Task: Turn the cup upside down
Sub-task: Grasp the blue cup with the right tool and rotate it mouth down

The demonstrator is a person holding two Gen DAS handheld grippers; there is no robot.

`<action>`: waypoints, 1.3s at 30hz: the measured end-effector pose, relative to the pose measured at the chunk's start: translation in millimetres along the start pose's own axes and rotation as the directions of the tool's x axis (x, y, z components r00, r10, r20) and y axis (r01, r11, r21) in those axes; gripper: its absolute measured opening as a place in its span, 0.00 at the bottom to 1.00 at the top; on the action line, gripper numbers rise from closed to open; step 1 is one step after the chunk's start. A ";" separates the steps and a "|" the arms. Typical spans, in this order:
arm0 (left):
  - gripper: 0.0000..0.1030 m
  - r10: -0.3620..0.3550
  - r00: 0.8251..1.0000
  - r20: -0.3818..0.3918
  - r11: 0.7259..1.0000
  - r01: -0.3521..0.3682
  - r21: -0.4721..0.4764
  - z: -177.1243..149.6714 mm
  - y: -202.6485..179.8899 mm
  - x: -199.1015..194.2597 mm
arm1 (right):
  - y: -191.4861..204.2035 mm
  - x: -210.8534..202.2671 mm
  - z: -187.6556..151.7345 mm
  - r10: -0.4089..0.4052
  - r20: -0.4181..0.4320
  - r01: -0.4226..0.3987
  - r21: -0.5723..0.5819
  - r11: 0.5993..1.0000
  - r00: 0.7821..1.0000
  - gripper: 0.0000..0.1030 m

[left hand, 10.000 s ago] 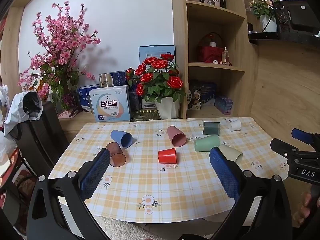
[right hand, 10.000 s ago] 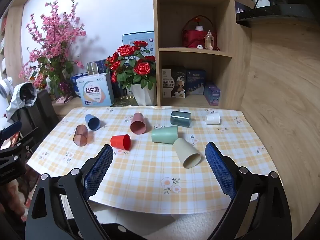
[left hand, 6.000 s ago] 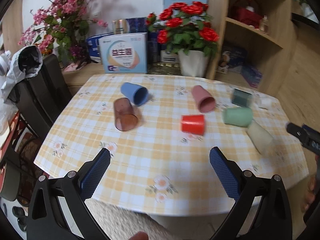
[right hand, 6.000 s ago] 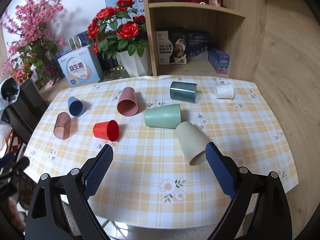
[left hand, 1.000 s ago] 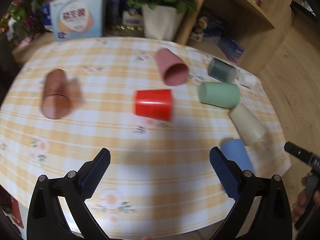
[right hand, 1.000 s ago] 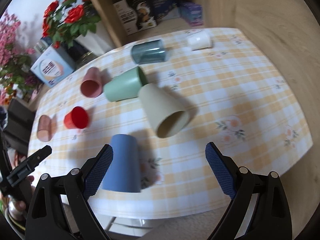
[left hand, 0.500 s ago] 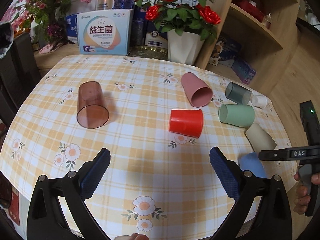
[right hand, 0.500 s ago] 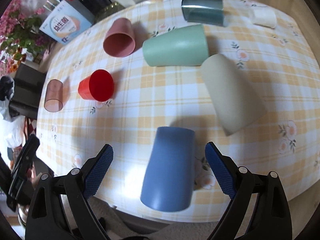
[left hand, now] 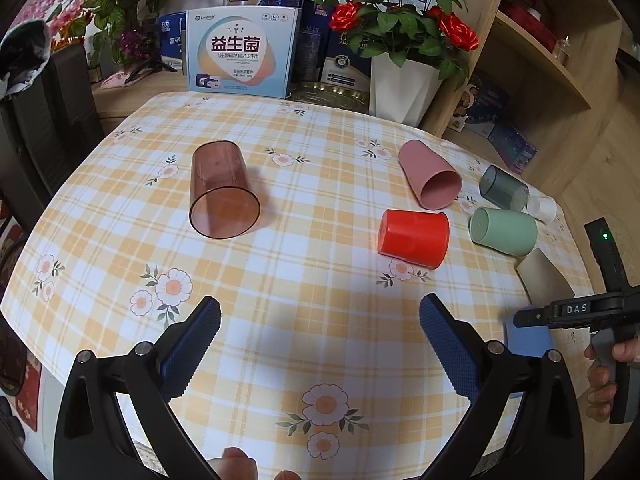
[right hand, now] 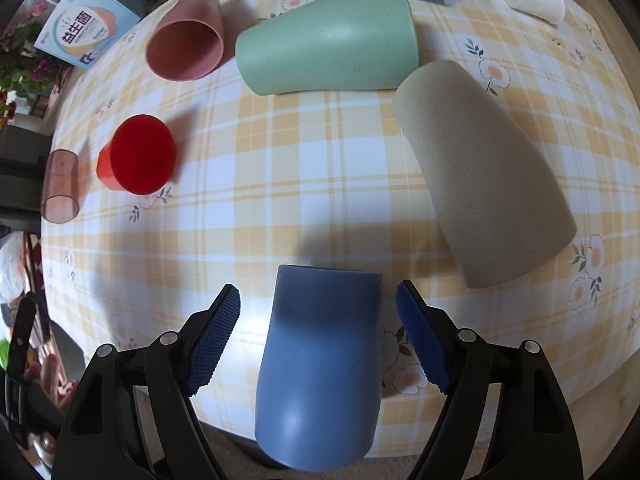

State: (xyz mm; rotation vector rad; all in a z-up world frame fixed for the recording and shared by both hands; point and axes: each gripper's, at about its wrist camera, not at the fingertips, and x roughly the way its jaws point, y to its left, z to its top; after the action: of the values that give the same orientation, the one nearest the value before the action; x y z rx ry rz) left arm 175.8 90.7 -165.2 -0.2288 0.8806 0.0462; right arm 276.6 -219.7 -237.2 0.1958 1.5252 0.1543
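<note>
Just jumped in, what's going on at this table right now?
A person is working through cups lying on their sides on a checked tablecloth. The right gripper is open and straddles the blue cup near the table's edge, fingers on either side but not visibly touching it. The left gripper hangs open over bare cloth, holding nothing. The red cup, pink cup, green cup and beige cup lie untouched.

Wooden shelf unit (left hand: 532, 52) behind checked-cloth table (left hand: 304, 280); dark chair (left hand: 48, 120) at side; wood floor (left hand: 612, 152).
</note>
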 end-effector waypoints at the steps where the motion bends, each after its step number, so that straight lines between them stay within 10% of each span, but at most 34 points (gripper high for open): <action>1: 0.94 -0.003 1.000 -0.002 1.000 0.003 0.003 -0.6 -1.1 0.2 | 0.4 1.6 0.7 -0.003 0.000 0.003 0.000 1.000 1.000 0.75; 17: 0.94 -0.052 0.998 -0.016 0.998 0.053 0.020 -7.0 -13.0 -3.2 | -3.1 7.6 -3.3 0.043 0.004 -0.043 0.004 0.999 0.999 0.54; 39: 0.94 -0.031 0.998 -0.050 0.998 0.033 0.046 -15.8 -29.8 -7.4 | -23.7 -47.9 -80.9 0.147 0.284 -0.133 -0.068 0.989 0.947 0.54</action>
State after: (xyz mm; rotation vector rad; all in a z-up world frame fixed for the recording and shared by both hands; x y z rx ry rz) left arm 163.1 58.6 -163.8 -0.2007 0.9257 -0.0099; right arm 193.4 -250.9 -198.7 0.2761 1.2151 0.2636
